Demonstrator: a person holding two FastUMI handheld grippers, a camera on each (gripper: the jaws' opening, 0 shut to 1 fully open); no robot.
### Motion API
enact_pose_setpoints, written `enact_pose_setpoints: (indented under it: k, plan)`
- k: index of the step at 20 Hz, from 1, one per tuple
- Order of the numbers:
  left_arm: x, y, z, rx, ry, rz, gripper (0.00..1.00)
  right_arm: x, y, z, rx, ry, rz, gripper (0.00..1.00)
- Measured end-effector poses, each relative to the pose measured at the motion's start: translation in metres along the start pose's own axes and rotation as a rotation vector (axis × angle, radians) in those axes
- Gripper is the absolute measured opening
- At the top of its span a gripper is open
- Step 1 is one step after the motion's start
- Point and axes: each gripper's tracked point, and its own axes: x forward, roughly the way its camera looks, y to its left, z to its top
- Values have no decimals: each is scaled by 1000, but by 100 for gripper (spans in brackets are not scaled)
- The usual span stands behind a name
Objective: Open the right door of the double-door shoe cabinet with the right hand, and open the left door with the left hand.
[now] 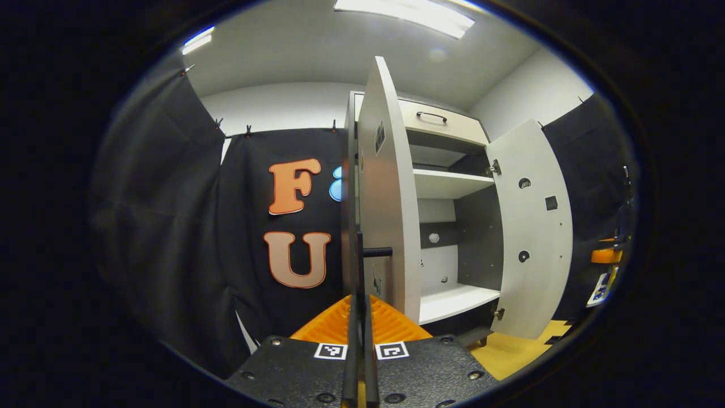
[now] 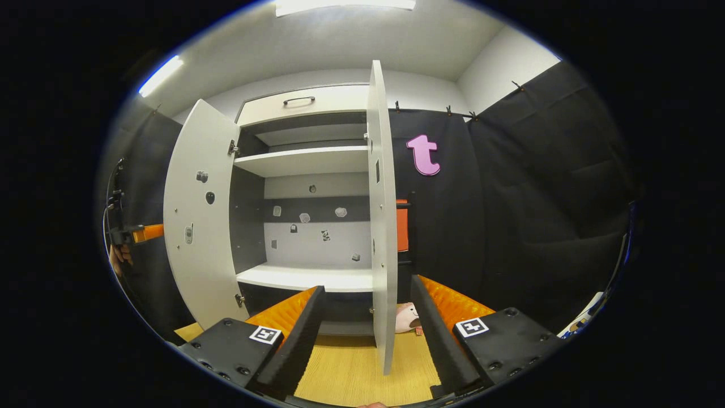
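Cabinet [image 2: 306,164] doors are both standing wide open, so the task is looking nearly finished. The left gripper [image 1: 359,317] is clamping the thin black handle [image 1: 360,266] on the left door [image 1: 388,215], fingers pressed together on it. I'd judge it best to be easing that door along its hinge arc, never pulling straight out, then letting go gently so it doesn't swing back. The right gripper [image 2: 365,323] is hanging spread open with the right door [image 2: 380,226] edge-on between its fingers, touching neither; backing straight off looks safest. The cabinet is pale, with white shelves [image 2: 303,161] and a dark inner back, a drawer [image 2: 303,105] above the doors, and it is standing on a yellowish floor [image 2: 351,368].
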Motion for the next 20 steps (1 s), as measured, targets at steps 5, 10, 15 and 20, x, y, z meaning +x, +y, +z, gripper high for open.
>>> enact_pose_setpoints:
  k: [5, 10, 15, 20]
  plan:
    - [-45, -16, -13, -26, 45, 105, 4, 5, 9, 6, 27, 11, 31, 96]
    - [-52, -93, -10, -79, 21, 41, 2, -7, 16, 29, 34, -56, 48, 96]
    - [-50, -156, -1, -140, -27, -14, 2, -23, 22, 39, 5, -85, 53, 96]
    - [-51, -170, 8, -88, -68, 41, 10, -31, 29, 36, 23, -81, 69, 96]
